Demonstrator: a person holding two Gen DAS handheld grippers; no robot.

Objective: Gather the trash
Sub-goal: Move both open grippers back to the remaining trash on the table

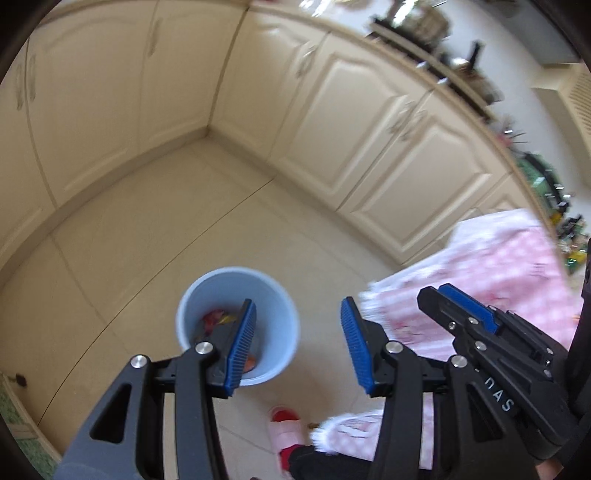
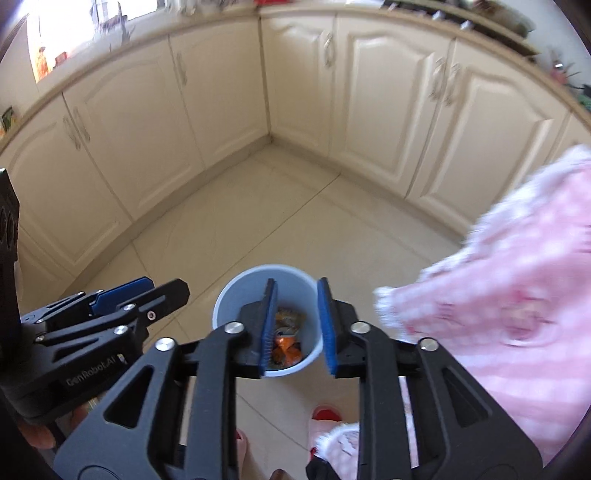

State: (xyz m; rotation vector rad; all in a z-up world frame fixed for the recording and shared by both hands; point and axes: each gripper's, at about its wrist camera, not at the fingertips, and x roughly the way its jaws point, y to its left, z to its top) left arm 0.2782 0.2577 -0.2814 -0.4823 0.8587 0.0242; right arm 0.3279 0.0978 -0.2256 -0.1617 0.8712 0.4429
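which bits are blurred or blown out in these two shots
Left wrist view: countertop clutter smeared by motion blur, cabinet doors bowed by the fisheye. Right wrist view: pink sleeve blurred, window blown out white, blue bin fairly sharp.

Both wrist cameras look steeply down along their own fingers from well above the tiled floor [image 1: 155,236], facing the cabinet corner [image 2: 267,138]. Both views share the blue bin [image 2: 231,295] and each other's gripper.

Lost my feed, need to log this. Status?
Left tongs open, empty. Right tongs open, empty, above blue bin. Wrappers in bin. Nothing in the way.
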